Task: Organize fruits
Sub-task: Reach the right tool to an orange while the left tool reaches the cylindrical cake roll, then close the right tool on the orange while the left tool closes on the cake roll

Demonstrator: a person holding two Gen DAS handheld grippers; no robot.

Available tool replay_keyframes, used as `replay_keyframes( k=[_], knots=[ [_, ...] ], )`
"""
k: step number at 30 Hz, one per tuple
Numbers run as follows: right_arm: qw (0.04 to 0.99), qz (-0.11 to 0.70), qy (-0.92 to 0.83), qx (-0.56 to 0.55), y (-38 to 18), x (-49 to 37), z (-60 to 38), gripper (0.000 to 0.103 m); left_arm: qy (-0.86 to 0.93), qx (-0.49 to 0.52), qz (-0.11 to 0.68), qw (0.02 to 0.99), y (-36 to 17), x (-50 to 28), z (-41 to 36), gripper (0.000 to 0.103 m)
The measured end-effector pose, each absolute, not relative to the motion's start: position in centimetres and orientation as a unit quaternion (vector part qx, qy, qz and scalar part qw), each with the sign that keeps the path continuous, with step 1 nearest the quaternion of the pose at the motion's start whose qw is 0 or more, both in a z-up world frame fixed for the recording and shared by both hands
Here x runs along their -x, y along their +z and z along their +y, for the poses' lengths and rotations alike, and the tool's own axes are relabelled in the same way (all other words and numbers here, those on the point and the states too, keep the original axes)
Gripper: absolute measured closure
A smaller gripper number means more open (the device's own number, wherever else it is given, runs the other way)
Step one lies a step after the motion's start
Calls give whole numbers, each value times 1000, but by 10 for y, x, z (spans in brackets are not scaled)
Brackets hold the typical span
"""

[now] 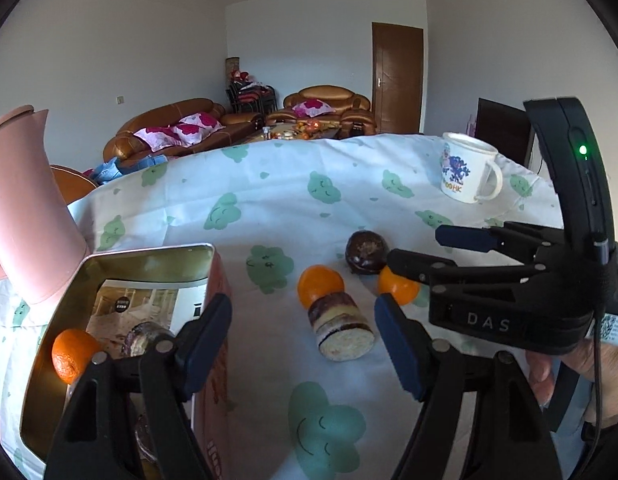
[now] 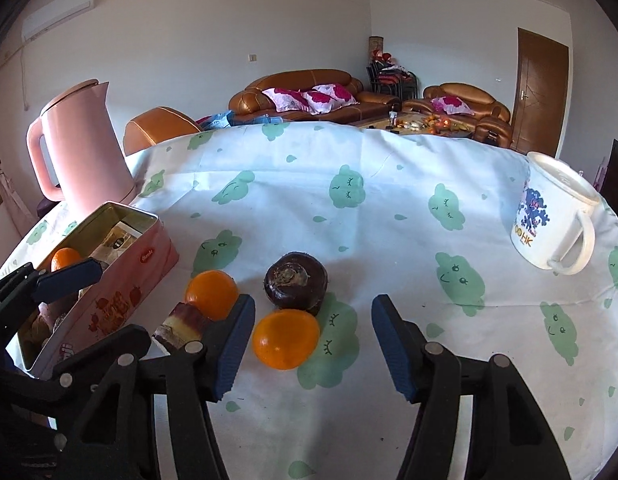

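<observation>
Fruit sits split between tin and cloth. In the left wrist view, the left gripper (image 1: 303, 344) stands apart and empty over the layered roll (image 1: 341, 330); one orange (image 1: 320, 285) touches the roll's far end at 12 o'clock, and another orange in the tin (image 1: 71, 354) lies at 9 o'clock.

In the right wrist view, the right gripper (image 2: 313, 346) is parted, holding nothing, with the near orange (image 2: 286, 339) just inside its left finger and the dark fruit (image 2: 296, 282) at 12 o'clock. Closing off-centre could roll that orange away.
</observation>
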State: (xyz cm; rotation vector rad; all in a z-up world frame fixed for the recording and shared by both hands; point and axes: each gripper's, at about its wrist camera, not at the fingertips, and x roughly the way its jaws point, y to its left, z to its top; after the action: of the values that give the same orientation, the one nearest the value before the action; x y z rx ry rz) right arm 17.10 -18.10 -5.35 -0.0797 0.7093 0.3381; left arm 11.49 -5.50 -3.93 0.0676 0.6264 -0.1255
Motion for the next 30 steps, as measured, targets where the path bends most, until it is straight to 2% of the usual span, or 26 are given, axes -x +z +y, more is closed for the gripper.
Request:
replay_keyframes(
  k=[8, 12, 13, 21, 27, 30],
  knots=[
    [897, 392, 197, 54, -67, -180, -168, 45, -40, -34, 318, 947, -45, -125, -36, 26],
    [892, 396, 211, 57, -69, -177, -164, 55, -21, -25, 321, 947, -46, -131, -24, 26],
    [889, 402, 214, 57, -70, -178, -163, 61, -17, -20, 323, 946, -47, -132, -20, 26],
    [896, 389, 211, 45, -66, -175, -169, 61, -58, -25, 317, 946, -42, -122, -40, 26],
    [915, 361, 178, 41, -58, -166, -178, 61, -97, -14, 345, 933, -47, -128, -54, 26],
    [920, 354, 166, 17, -56, -167, -189, 61, -101, -12, 363, 926, -54, -135, -58, 31]
  ],
)
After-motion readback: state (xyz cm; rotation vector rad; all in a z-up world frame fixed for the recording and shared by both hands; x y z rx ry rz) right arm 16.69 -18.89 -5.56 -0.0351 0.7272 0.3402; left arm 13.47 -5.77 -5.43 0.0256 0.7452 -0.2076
